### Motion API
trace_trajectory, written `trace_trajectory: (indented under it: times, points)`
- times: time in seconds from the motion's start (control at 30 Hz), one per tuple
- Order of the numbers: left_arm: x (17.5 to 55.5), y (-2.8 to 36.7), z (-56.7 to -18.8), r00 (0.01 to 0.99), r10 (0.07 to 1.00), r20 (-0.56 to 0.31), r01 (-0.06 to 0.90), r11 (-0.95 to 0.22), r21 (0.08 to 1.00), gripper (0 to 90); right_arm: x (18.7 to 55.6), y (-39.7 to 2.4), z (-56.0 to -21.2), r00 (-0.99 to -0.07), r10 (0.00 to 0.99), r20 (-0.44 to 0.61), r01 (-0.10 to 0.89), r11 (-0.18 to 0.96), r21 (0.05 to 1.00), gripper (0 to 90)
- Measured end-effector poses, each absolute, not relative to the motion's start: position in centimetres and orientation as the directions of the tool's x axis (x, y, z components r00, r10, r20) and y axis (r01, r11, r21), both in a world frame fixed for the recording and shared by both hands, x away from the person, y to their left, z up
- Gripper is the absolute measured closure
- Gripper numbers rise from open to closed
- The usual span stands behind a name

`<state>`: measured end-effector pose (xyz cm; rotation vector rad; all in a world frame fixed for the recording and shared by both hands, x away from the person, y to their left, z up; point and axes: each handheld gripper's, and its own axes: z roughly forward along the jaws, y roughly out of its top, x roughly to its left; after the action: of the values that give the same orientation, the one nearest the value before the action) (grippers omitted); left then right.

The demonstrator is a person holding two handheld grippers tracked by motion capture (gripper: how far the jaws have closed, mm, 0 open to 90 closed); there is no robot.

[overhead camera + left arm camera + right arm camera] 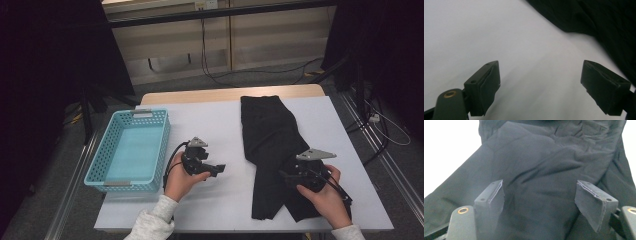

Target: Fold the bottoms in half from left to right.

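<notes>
Two tools: we hold one in each hand, both with jaws standing wide and nothing between the pads.
Left tool [216, 169]: it hangs over bare white surface [220, 125], pointing toward the black trousers [272, 145], a gap short of their near edge.
Right tool [292, 176]: it sits low over the trousers' lower half, dark fabric spread under both jaws; whether the pads touch the cloth we cannot tell.
Trousers: laid lengthwise, folded leg on leg, waist at the far side, hems near us.
Basket [160, 145]: turquoise, empty, at the left of the surface, well apart from the cloth.
Step, our reading: grasp for a fold.
Method: bring the left tool onto the cloth edge, pinch all layers together, lift both sides evenly.
</notes>
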<state>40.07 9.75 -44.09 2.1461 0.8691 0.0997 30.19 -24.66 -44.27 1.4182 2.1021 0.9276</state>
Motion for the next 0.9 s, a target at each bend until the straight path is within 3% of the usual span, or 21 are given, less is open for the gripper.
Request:
trace_trajectory:
  times: [0.17,0.2,0.33,0.6,0.9]
  points:
    - [39.9,9.9,-44.1,0.757,0.621,-0.203,0.553,-0.443,0.706,16.0,29.3,-24.7,-44.2,-0.390,0.921,0.011,0.626,0.256,0.737,28.4]
    - [39.8,9.9,-44.2,0.757,0.622,-0.198,0.551,-0.446,0.705,16.0,28.8,-24.7,-44.8,-0.387,0.922,-0.019,0.626,0.277,0.729,37.0]
    - [39.7,9.8,-44.2,0.759,0.623,-0.192,0.550,-0.453,0.702,16.1,28.3,-24.8,-45.1,-0.396,0.918,-0.020,0.632,0.289,0.719,43.3]
    - [39.7,9.9,-44.3,0.755,0.628,-0.188,0.553,-0.456,0.698,16.0,27.5,-26.5,-45.0,-0.360,0.933,-0.008,0.648,0.256,0.718,46.1]
    - [39.5,10.6,-44.1,0.739,0.649,-0.179,0.560,-0.445,0.698,16.1,27.9,-26.2,-45.4,-0.380,0.925,-0.006,0.668,0.279,0.690,69.5]
